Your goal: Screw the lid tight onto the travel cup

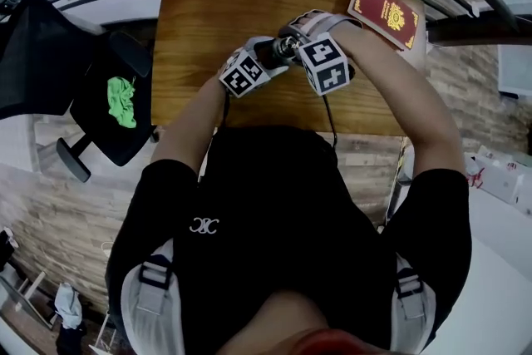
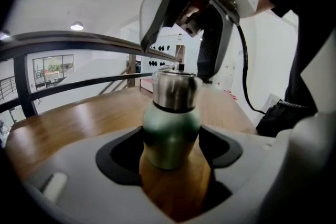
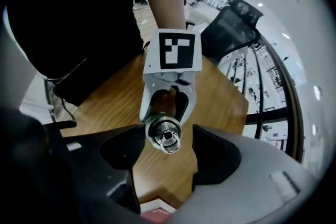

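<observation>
clamping travel cup (image 2: 171,134) at table (image 1: 216,4) middle: left gripper (image 2: 171,153) clenched on green body | right gripper (image 3: 164,152): released, jaws straddling lid (image 3: 165,135) | red booklet (image 1: 386,11): far right corner, apart | chair (image 1: 100,108) with green cloth (image 1: 123,101): beside table

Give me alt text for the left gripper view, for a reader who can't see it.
A green travel cup with a steel lid is held by its body between the jaws of the left tool, above a wooden table. The right tool is poised over the lid with its jaws apart. A dark railing runs behind.
</observation>
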The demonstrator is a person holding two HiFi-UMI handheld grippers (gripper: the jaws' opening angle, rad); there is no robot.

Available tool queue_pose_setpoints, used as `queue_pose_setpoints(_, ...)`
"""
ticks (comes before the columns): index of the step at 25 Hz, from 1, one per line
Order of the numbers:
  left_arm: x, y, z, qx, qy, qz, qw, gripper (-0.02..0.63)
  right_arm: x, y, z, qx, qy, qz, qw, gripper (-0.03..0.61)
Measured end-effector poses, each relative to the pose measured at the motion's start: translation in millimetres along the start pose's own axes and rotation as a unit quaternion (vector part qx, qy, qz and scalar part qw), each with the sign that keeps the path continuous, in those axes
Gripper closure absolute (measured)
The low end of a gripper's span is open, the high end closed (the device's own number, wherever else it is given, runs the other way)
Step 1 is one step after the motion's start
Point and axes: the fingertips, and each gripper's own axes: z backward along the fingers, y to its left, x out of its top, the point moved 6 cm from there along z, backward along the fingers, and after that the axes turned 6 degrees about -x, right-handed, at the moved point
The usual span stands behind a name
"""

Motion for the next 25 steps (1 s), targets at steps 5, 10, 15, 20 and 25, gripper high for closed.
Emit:
queue_pose_setpoints(5,0,-1,0,0.000,-0.001,0.000,1.0000,0.232,8,3,-11,0.070,0.043,0.065,0.994,0.324)
queue_pose_setpoints(10,0,0,0,0.000,-0.002,0.000,1.0000,0.232,5,2,-20,0.073,0.031,0.063,0.995,0.345)
queue_pose_setpoints(15,-2,-1,1,0.000,-0.004,-0.002,1.0000,0.232,0,2,-15,0.020,-0.034,-0.061,0.997,0.348)
queue_pose_setpoints(20,-2,1,1,-0.001,-0.006,-0.003,1.0000,0.232,-10,4,-13,-0.042,-0.105,-0.211,0.971,0.350)
queue_pose_setpoints(25,-1,0,1,-0.001,-0.004,-0.003,1.0000,0.232,-18,8,-9,-0.116,-0.183,-0.369,0.904,0.350)
